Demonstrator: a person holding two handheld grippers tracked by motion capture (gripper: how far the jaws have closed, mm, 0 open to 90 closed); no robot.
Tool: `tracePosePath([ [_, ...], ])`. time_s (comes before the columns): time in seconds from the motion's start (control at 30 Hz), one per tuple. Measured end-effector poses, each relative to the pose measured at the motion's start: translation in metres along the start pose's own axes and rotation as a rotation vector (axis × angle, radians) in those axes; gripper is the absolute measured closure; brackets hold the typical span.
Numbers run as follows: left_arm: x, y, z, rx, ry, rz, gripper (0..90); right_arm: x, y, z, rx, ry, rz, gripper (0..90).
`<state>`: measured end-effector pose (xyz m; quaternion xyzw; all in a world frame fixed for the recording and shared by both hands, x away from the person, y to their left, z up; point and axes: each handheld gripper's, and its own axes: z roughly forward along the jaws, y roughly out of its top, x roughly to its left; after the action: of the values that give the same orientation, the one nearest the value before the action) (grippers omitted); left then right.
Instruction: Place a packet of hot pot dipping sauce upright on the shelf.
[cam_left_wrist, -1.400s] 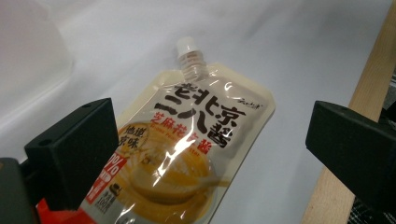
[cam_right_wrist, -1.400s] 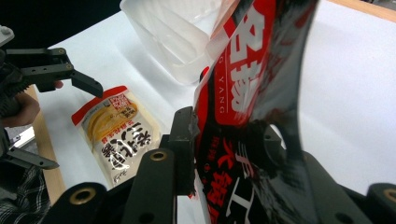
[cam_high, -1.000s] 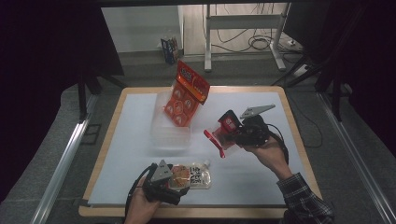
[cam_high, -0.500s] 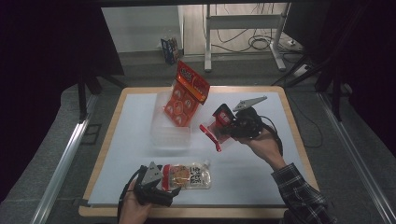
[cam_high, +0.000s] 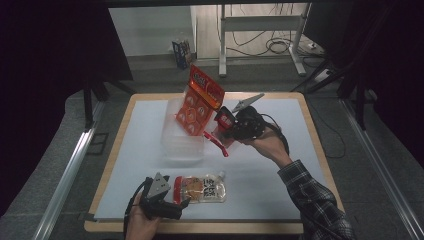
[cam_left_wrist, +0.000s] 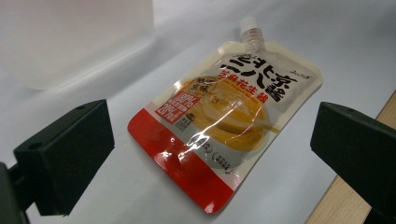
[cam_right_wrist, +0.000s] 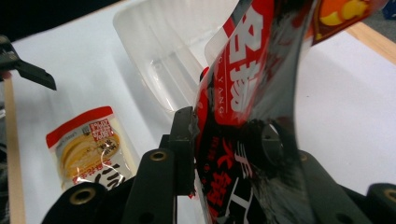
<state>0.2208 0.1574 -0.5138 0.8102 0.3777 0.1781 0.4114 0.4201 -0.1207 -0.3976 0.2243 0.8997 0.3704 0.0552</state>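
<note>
Now the right claw (cam_high: 222, 131), clamped on the red snack bag (cam_high: 200, 100), has carried it up and left until it hangs over the clear tub (cam_high: 182, 142); a drop-in looks near. The left claw (cam_high: 176, 200) has pulled back, jaws apart, just short of the sauce pouch (cam_left_wrist: 224, 126), which lies flat on the table (cam_high: 260, 170).
</note>
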Motion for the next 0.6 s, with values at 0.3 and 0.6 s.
tracePosePath([
  [0.3, 0.001, 0.0, 0.0, -0.001, 0.003, -0.003, 0.0, -0.001, 0.01, 0.023, 0.065, 0.014, -0.051, 67.4],
  [0.6, 0.001, 0.0, 0.0, 0.001, 0.004, -0.003, 0.0, -0.004, 0.023, 0.042, 0.139, 0.033, -0.099, 67.4],
])
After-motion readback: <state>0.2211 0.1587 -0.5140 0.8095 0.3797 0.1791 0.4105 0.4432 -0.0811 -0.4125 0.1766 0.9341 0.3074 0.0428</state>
